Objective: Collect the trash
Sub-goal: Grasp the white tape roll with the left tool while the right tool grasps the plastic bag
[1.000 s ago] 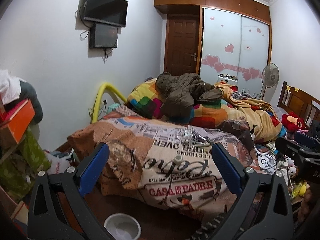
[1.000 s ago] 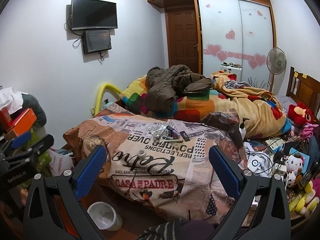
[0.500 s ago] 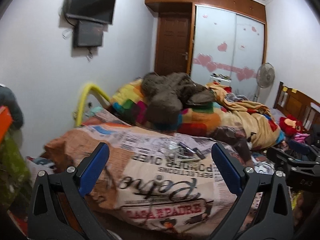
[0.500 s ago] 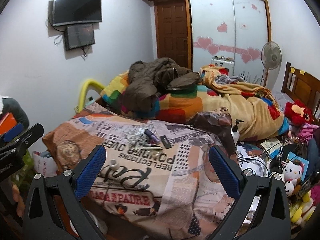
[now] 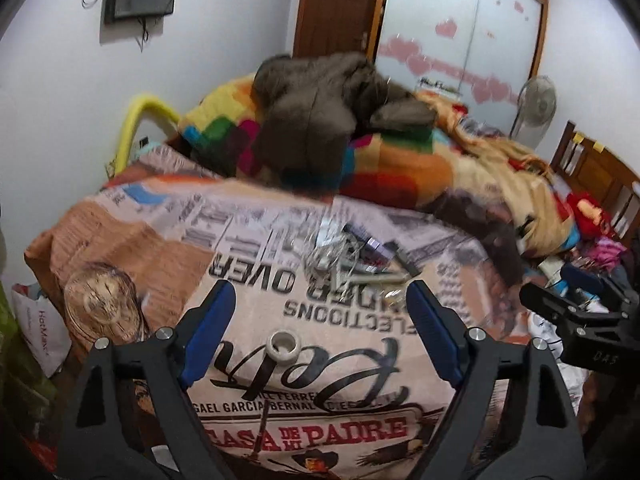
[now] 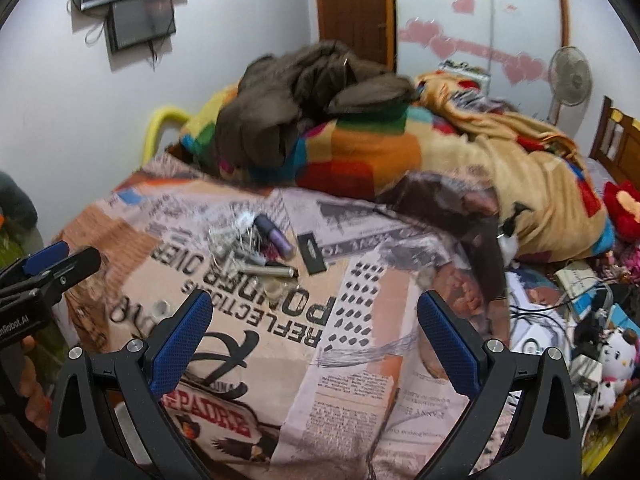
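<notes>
Now both tongs, left tongs (image 5: 318,308) and right tongs (image 6: 314,318), gape wide over the newspaper-print blanket (image 6: 256,344); a small white tape roll (image 5: 283,346) lies near crinkly clear wrappers (image 6: 230,236).

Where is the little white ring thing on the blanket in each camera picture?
Left wrist: the white ring sits low in the middle, between the left tool's open jaws.
Right wrist: the ring is at lower left, just outside the right tool's left finger.
Shared landmark: the brown jacket piled on the bed.
</notes>
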`<state>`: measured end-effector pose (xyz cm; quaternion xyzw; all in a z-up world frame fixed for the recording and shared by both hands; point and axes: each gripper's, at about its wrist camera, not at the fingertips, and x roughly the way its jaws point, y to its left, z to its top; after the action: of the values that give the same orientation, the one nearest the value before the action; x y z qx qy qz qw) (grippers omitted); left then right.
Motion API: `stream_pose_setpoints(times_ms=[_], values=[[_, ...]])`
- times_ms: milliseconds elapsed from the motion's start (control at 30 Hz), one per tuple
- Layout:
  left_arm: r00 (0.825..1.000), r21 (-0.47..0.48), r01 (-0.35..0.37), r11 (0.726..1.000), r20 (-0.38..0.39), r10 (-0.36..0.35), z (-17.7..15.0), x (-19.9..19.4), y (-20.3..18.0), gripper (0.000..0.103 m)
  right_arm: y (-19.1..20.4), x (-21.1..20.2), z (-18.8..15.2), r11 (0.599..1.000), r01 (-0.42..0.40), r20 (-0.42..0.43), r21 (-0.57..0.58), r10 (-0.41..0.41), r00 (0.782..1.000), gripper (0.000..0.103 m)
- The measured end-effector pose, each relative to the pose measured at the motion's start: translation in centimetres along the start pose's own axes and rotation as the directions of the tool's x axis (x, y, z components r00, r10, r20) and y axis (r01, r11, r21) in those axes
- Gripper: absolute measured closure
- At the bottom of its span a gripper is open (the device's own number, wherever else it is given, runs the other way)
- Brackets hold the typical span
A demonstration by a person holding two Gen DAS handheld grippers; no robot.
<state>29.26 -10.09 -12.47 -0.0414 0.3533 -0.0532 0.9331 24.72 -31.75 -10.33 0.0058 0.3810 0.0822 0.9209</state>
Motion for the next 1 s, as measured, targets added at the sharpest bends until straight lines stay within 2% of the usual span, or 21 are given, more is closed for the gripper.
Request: stream_pose_setpoints(times_ms=[267, 467, 533, 567, 867, 933, 1000], values=[[0.987, -0.033, -0.052, 0.998, -0.151, 0.046, -3.7, 6.9, 2.5, 0.016, 0.9, 7.7, -0.1, 0.994, -0.109, -0.109, -0.02, 0.106, 0.988, 0.007], [0.979, -0.018, -0.056, 0.998, -0.195, 0.052, -5.4, 9.8, 3.2, 0.016, 1.2, 12.4, 0.2, 0.988, -0.154, -0.171, -0.007, 0.151, 0.974, 0.023], [0.98, -0.008, -0.047, 0.999, -0.192, 0.045, -5.6, 10.3, 3.2, 0.021, 1.2, 13.5, 0.2, 0.985, -0.174, -0.185, 0.003, 0.172, 0.968, 0.035], [0.981, -0.005, -0.04, 0.999, -0.191, 0.038, -5.6, 10.6, 3.2, 0.022, 1.2, 13.8, 0.2, 0.984, -0.178, -0.184, 0.008, 0.176, 0.967, 0.036], [0.979, -0.042, -0.017, 0.999, -0.203, 0.008, -6.3, 12.2, 4.0, 0.042, 1.4, 16.2, -0.4, 0.987, -0.157, -0.218, -0.016, 0.15, 0.964, 0.037], [0.979, -0.04, -0.008, 0.999, -0.206, -0.001, -6.5, 12.3, 4.0, 0.051, 1.5, 16.5, -0.5, 0.989, -0.146, -0.217, -0.033, 0.135, 0.967, 0.037], [0.976, -0.039, 0.004, 0.999, -0.216, -0.012, -6.7, 12.4, 4.0, 0.054, 1.8, 16.6, -0.5, 0.989, -0.143, -0.215, -0.047, 0.129, 0.968, 0.037]])
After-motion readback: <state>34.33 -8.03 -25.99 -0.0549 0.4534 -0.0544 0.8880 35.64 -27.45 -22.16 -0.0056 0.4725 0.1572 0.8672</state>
